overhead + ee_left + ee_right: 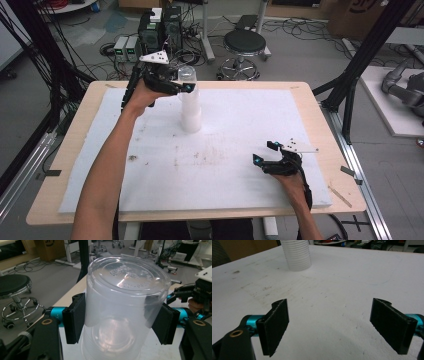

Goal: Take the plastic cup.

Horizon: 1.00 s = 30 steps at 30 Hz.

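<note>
Left tool around top cup, stool beyond.

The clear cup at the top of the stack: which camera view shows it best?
The left gripper view. There the clear cup stands upside down, close up, gripped between the left gripper's pads. The high view shows it small and far off atop the stack of cups. The right gripper view catches the stack's base.

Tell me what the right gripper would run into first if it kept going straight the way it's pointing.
Probably nothing soon: the right gripper, jaws open, points across the bare white mat. The stack of white cups stands far ahead, off to the left of its line, though depth is hard to judge.
</note>
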Each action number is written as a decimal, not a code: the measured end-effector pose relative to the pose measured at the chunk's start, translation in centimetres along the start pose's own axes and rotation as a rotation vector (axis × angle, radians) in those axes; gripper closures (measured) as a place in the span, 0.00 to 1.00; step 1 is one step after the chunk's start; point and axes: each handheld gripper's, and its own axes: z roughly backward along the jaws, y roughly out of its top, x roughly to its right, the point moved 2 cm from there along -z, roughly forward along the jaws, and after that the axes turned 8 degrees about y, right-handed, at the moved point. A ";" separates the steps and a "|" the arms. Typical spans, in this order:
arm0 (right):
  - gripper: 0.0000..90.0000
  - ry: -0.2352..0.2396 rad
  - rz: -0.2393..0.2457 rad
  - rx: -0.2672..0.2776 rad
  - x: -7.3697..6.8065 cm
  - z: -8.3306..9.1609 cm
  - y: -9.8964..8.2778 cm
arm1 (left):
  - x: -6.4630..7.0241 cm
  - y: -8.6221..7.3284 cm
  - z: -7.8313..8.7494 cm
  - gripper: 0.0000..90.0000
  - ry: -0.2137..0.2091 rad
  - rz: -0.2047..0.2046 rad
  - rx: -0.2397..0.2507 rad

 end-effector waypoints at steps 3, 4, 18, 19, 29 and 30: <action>0.17 -0.003 0.001 0.001 0.0 0.0 0.0 | 0.2 1.5 0.5 0.39 0.008 -0.019 0.008; 0.17 -0.003 0.002 0.002 0.0 0.0 0.0 | 0.3 1.9 0.6 0.39 0.008 -0.018 0.012; 0.17 -0.002 0.002 0.008 0.0 0.0 0.0 | 1.1 5.8 2.4 0.40 0.026 -0.063 0.033; 0.17 -0.002 -0.001 0.008 -0.1 0.0 0.0 | 1.1 5.8 2.4 0.40 0.024 -0.064 0.033; 0.17 -0.002 0.007 0.016 -0.1 0.1 0.0 | 3.4 5.8 3.8 0.40 -0.019 -0.051 0.082; 0.17 -0.002 0.009 0.019 -0.1 0.1 0.0 | 3.7 5.5 4.0 0.41 -0.017 -0.056 0.077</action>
